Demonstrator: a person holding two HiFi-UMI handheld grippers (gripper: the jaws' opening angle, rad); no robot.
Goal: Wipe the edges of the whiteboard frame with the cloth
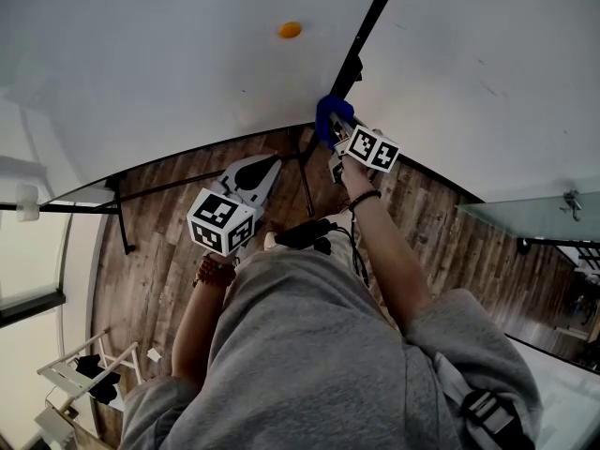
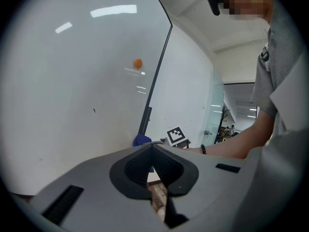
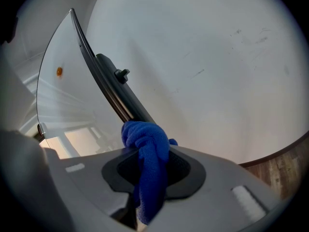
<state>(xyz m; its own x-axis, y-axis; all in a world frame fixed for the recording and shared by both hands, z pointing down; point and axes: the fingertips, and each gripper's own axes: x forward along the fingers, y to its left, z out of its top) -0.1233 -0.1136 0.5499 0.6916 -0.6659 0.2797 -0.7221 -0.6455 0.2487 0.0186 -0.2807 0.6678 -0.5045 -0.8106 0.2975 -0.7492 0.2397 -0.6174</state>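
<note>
Right gripper (image 3: 150,180): jaws clamped on blue cloth (image 3: 145,141), held against whiteboard frame (image 3: 104,79). Left gripper (image 2: 155,180): jaws together, empty, off the frame. Wiping apparently under way; extent done unclear.

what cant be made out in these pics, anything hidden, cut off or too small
Right gripper view: the bunched cloth covers the frame behind it, so contact cannot be confirmed.
Head view: the frame's upper end is cut off by the top edge.
Head view: the orange dot on the whiteboard is too small to identify.
Left gripper view: the body of the left gripper hides the frame's lower end.
</note>
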